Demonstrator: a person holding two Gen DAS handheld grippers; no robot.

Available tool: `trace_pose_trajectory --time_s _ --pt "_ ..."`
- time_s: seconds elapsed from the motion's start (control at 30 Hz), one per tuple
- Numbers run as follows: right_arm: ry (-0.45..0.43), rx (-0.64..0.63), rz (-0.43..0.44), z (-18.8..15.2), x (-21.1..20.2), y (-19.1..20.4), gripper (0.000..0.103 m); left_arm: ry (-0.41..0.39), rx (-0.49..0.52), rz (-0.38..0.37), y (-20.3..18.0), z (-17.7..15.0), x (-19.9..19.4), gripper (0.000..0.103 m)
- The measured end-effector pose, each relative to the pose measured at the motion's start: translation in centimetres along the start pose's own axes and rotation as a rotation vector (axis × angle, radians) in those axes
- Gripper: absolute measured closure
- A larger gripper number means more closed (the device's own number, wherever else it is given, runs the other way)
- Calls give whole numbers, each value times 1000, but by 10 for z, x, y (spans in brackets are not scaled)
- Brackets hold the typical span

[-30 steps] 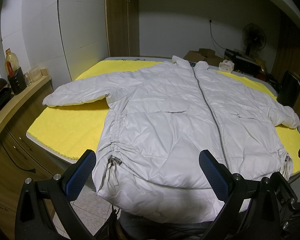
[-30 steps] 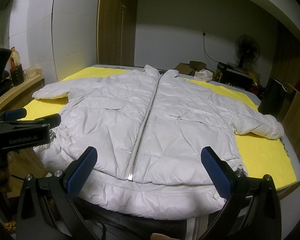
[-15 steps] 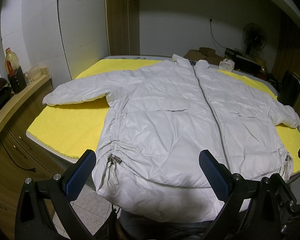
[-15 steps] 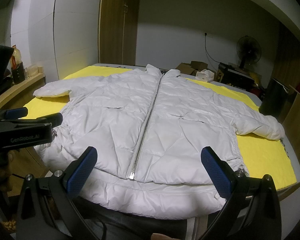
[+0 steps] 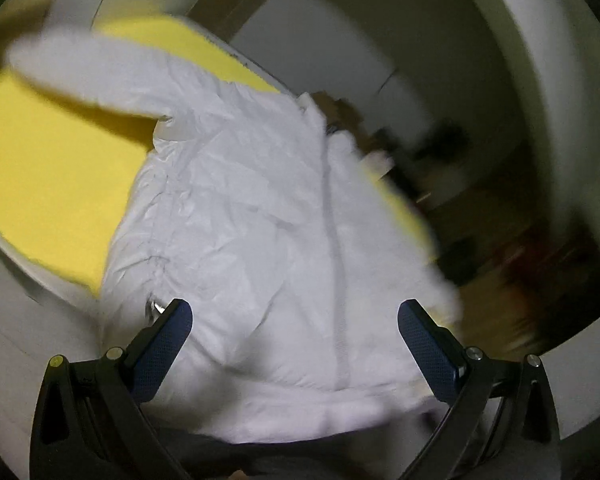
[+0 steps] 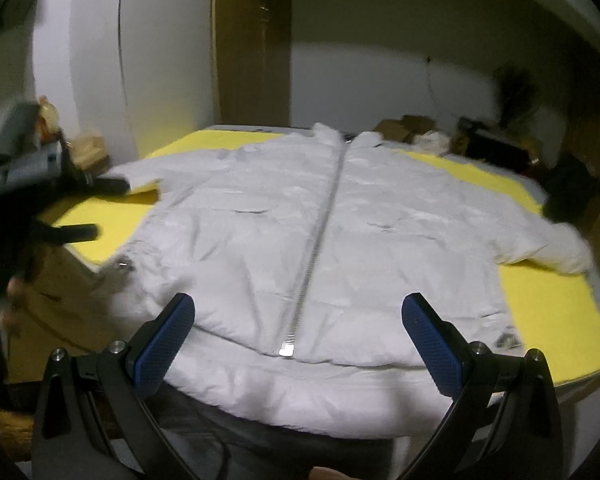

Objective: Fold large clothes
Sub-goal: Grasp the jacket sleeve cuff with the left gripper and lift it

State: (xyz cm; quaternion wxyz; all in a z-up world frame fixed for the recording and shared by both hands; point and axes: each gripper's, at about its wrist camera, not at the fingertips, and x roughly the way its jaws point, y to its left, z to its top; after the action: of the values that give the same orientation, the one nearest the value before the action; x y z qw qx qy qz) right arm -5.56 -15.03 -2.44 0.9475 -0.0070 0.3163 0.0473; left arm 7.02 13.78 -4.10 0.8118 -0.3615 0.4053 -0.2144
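Item: white quilted puffer jacket (image 6: 320, 240), zipped shut, lying front-up and spread flat on the yellow-covered bench (image 6: 548, 308), hem nearest me and drooping over the bench's near edge.

Handling, as I judged it: light, soft, bulky with trapped air; the slick shell looked likely to slide and spring back. Best holds seemed the hem corners or a sleeve cuff.

My left gripper (image 5: 294, 346) was spread wide and empty, tilted, hovering just short of the hem, the left sleeve (image 5: 96, 68) far ahead to its left.

My right gripper (image 6: 298, 344) was likewise spread and empty, the metal zipper's (image 6: 320, 236) lower end dead ahead between its fingers.
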Motion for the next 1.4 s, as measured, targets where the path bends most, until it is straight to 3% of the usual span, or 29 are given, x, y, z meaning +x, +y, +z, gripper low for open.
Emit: trace_pose_trajectory --time_s 0.13,0.2,0.23,0.33,0.43,0.5,0.7,0.93,1.3,1.4 --pt "5 32 158 -1 5 -6 0 -93 -99 -101 58 48 -37 0" --pt "12 60 235 -1 9 -10 0 -134 -140 -103 85 68 -51 0" --pt "10 76 255 -2 11 -13 0 -174 -211 -102 112 80 -61 0" --pt "-11 73 266 -1 18 -13 0 -275 -393 -27 166 98 -77 0" --pt "-10 50 246 2 28 -8 0 -353 -465 22 198 117 -81 0" --pt "5 71 280 6 36 -10 0 -388 -486 25 210 136 -80 0" --pt "56 83 304 6 58 -7 0 -383 -525 -1 235 184 -44 0" --pt "58 87 296 7 70 -9 0 -359 -552 79 259 214 1 0" --pt "70 95 280 7 80 -8 0 -382 -554 145 280 261 2 2" --pt "78 99 263 7 82 -7 0 -372 -554 129 283 264 4 3"
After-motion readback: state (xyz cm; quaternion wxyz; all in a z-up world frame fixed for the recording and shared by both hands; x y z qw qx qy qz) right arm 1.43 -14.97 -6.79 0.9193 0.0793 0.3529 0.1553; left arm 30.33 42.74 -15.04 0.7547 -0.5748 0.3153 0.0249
